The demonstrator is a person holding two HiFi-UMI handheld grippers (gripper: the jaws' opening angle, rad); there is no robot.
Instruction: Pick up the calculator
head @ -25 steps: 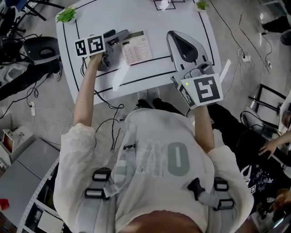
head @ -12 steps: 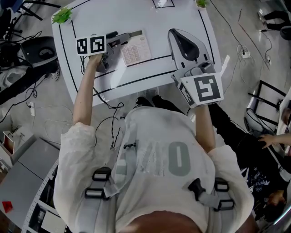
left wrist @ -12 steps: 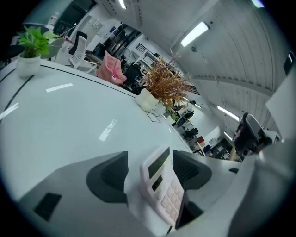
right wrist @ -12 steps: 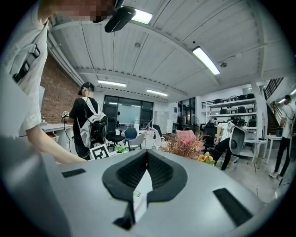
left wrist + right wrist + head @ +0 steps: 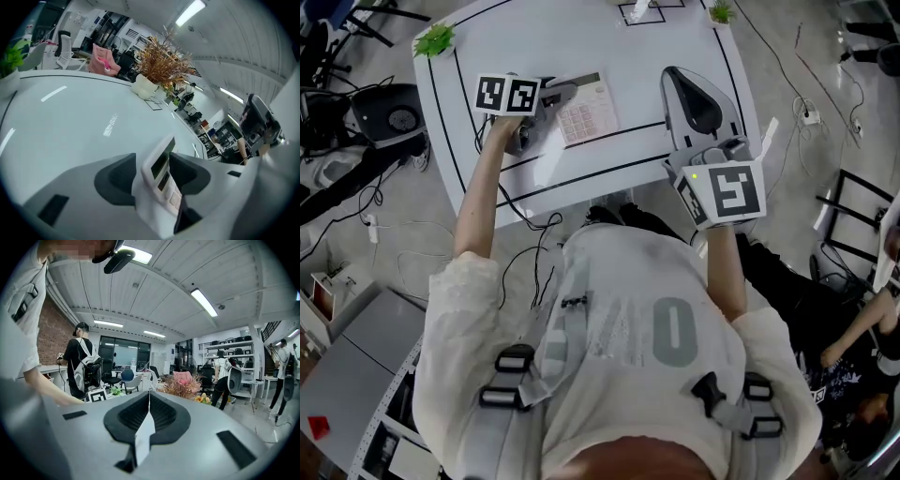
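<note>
We see our left tongs (image 5: pixel 555 96) lower than before, just closing to pinch the calculator (image 5: pixel 589 112) standing between them; right tongs (image 5: pixel 149 401) pressed together.

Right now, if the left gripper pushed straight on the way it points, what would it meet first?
The calculator: it already stands between the jaws of the left gripper, which have just been closing and look to be touching it. Beyond it lies only the white table, probably the next contact.
</note>
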